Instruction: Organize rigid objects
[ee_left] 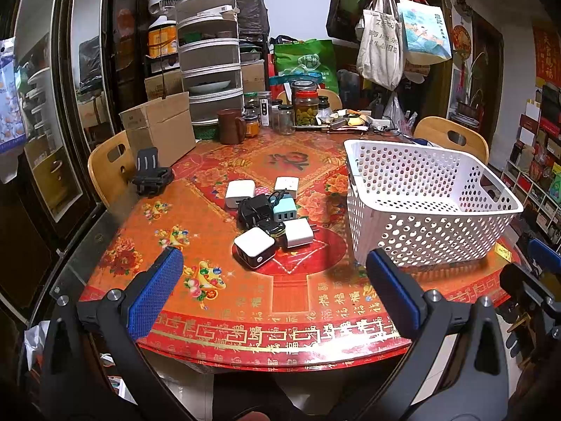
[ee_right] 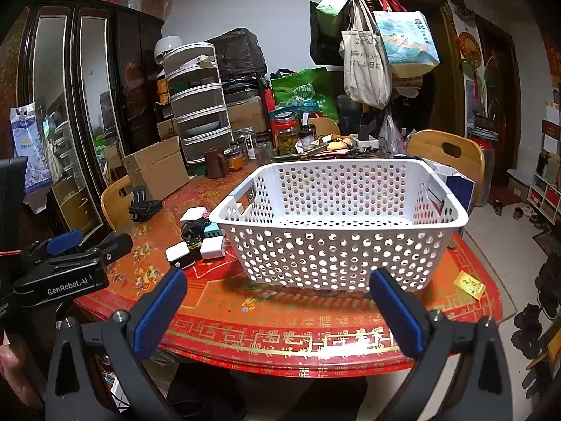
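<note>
A pile of plug chargers (ee_left: pixel 268 215) lies mid-table: white cubes, a teal one and black ones with cables. The nearest is a white and black charger (ee_left: pixel 254 246). To its right stands a white perforated basket (ee_left: pixel 426 207), with nothing visible inside. My left gripper (ee_left: pixel 273 263) hovers open over the table's near edge, just short of the pile. The right wrist view shows the basket (ee_right: pixel 336 224) straight ahead and the chargers (ee_right: pixel 196 236) to its left. My right gripper (ee_right: pixel 277 286) is open in front of the basket, holding nothing.
The red patterned round table (ee_left: pixel 280 336) carries a black clamp mount (ee_left: pixel 152 175), a cardboard box (ee_left: pixel 159 129), a brown mug (ee_left: pixel 229 126) and jars (ee_left: pixel 305 107) at the back. Wooden chairs (ee_left: pixel 452 137) stand around it. A small yellow card (ee_right: pixel 469 285) lies near the right edge.
</note>
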Demonstrator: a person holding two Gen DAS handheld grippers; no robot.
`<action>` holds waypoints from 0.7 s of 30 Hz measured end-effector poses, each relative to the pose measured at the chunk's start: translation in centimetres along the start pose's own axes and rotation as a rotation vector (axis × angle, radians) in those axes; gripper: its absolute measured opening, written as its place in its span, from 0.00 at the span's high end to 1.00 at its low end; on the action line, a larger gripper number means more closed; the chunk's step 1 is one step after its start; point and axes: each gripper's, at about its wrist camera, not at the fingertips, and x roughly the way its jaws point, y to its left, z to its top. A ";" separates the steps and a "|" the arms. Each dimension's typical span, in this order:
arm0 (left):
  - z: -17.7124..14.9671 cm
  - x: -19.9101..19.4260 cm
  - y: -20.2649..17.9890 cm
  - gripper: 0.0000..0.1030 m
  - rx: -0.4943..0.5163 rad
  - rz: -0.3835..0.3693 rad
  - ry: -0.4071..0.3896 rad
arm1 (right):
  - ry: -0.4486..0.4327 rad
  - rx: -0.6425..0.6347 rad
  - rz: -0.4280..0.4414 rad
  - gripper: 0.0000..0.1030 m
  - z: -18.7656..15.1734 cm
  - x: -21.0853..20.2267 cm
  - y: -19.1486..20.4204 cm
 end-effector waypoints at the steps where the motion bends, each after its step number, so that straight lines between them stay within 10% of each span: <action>1: -0.1 0.0 0.0 0.00 0.001 0.000 0.000 | 0.000 0.000 0.000 0.00 0.0 -0.1 0.0; 21: -0.4 0.8 -0.1 0.00 0.021 -0.006 -0.029 | 0.004 0.003 -0.033 0.00 -0.5 0.4 -0.3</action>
